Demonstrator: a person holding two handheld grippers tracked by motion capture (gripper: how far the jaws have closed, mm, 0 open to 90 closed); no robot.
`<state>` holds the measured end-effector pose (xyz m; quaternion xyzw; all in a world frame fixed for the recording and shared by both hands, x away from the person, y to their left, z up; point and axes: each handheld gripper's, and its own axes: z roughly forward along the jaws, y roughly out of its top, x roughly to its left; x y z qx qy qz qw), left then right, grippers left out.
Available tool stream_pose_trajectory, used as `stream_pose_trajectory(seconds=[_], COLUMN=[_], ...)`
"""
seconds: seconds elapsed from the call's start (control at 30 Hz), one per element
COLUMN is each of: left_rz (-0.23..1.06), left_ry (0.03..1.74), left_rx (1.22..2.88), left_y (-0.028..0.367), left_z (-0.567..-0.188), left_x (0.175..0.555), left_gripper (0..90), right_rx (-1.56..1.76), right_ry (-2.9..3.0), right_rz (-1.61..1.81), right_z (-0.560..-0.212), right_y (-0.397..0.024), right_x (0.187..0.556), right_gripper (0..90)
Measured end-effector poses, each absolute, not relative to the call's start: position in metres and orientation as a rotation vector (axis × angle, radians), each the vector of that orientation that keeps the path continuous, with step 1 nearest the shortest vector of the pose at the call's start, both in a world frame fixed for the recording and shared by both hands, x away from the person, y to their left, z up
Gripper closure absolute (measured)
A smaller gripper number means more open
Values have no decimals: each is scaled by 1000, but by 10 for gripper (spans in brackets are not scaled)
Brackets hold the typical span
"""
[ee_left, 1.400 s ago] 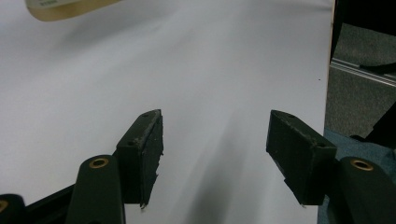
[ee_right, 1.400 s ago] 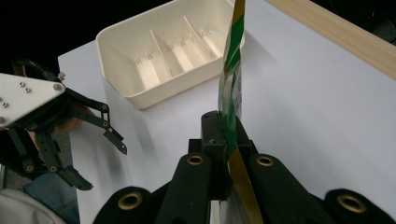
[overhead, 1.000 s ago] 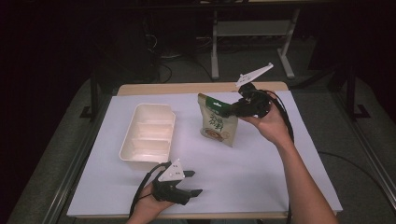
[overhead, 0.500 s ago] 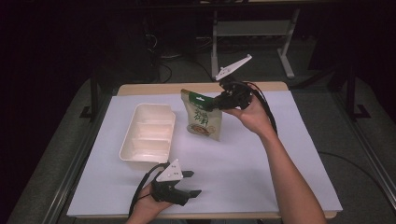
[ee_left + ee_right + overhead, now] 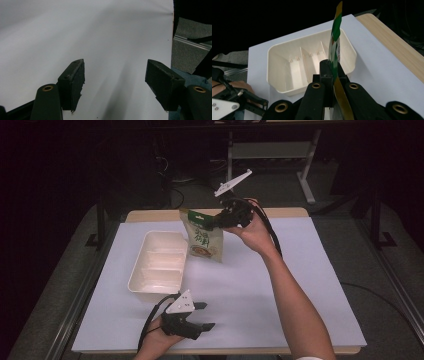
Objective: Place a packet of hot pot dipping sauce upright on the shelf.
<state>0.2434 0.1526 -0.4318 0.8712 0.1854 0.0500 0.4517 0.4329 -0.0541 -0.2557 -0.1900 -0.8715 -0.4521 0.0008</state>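
White paper-covered table (image 5: 280, 285) bearing a cream three-compartment plastic tray (image 5: 159, 265); green-topped flat foil snack pouch (image 5: 202, 237) with dish picture, hanging above the tray's right edge, clamped by right gripper (image 5: 216, 222); left gripper (image 5: 205, 316) jaws apart, empty.

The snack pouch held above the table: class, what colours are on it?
The snack pouch is mostly tan-gold with a green top band and green lettering; the high view shows it best.

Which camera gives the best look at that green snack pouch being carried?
The high view: the pouch hangs face-on from the right gripper, beside the white tray, label visible. The right gripper view catches the pouch edge-on, pinched between its jaws. The left gripper view faces the bare table sheet.
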Motion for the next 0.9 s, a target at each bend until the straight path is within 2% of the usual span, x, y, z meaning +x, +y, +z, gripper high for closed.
stream_pose_trajectory(seconds=[0.9], left_rz=[110], left_ry=[451], left_rx=[2152], left_y=[153], left_z=[-435], left_x=[245], left_gripper=[306], right_rx=[-513], right_ry=[-2753], right_rz=[-1403], right_z=[-255], right_y=[22], right_x=[477], right_gripper=[897])
